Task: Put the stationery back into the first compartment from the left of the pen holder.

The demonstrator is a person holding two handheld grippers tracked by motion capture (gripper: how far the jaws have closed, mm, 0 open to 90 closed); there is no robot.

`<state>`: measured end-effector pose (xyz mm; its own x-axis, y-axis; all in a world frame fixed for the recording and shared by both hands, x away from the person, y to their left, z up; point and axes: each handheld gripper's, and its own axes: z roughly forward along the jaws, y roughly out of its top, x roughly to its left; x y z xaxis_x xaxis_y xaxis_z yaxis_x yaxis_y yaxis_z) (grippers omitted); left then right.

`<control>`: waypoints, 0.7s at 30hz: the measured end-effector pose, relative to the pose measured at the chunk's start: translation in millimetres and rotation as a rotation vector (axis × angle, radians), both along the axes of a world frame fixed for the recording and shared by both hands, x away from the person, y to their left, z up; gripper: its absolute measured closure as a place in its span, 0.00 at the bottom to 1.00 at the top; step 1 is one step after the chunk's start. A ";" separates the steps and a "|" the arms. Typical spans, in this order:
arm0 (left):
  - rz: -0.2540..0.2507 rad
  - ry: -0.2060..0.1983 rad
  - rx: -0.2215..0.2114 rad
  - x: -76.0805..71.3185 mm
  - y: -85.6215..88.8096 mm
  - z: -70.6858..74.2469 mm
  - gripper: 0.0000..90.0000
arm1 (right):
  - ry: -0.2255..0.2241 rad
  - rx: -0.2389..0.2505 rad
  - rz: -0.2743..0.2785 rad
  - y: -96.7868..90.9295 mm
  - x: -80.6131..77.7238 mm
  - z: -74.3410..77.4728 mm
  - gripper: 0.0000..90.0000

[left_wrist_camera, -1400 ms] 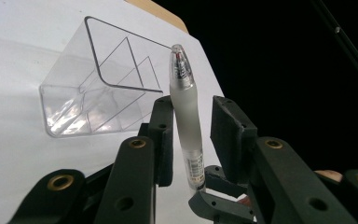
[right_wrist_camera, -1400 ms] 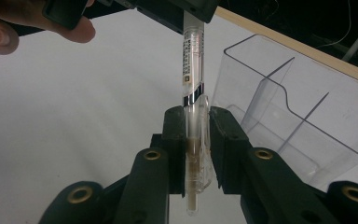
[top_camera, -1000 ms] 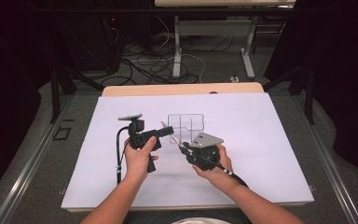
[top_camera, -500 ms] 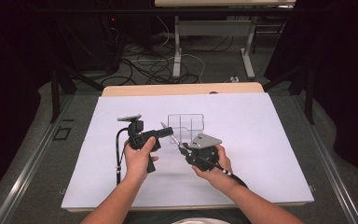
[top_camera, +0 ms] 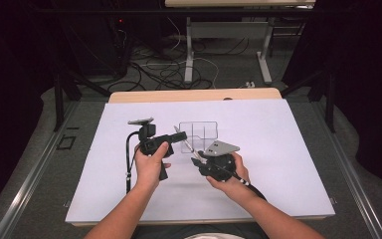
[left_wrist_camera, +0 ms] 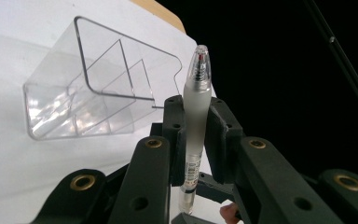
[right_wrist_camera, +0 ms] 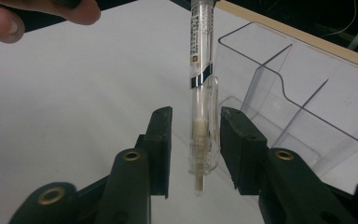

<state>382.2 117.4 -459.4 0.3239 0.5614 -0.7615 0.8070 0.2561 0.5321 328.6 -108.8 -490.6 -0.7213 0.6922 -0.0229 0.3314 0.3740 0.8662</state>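
Here we see the left tongs (left_wrist_camera: 193, 135) clamped on a pen (left_wrist_camera: 196, 107); right tongs (right_wrist_camera: 193, 149) parted around its clip end, untouching. Clear organizer (top_camera: 198, 135) at 12 o'clock, mid-surface (top_camera: 288, 149).

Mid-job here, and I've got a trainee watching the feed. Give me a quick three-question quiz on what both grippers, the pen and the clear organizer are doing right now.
1. True or false: the left gripper is shut on the pen.
2. In the right gripper view, how do the right gripper jaws stand around the pen's clicker end?
A. clamped on it
B. open, one on each side, with gaps
C. far off to one side
3. Fill in: the clear organizer sits on the white ____ covering the table.

Key
1. True: its jaws press the frosted barrel from both sides.
2. B: the pen hangs between the jaws, with daylight showing on both sides.
3. Sheet.
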 end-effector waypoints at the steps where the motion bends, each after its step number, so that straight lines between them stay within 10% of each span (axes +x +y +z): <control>1: 0.004 0.003 -0.004 0.5 -0.8 1.4 0.89 | 0.004 0.005 -0.002 -1.1 0.4 0.4 0.68; 21: 0.091 -0.166 0.114 14.7 -1.4 32.8 0.89 | 0.088 0.029 -0.113 -22.4 18.1 0.3 0.30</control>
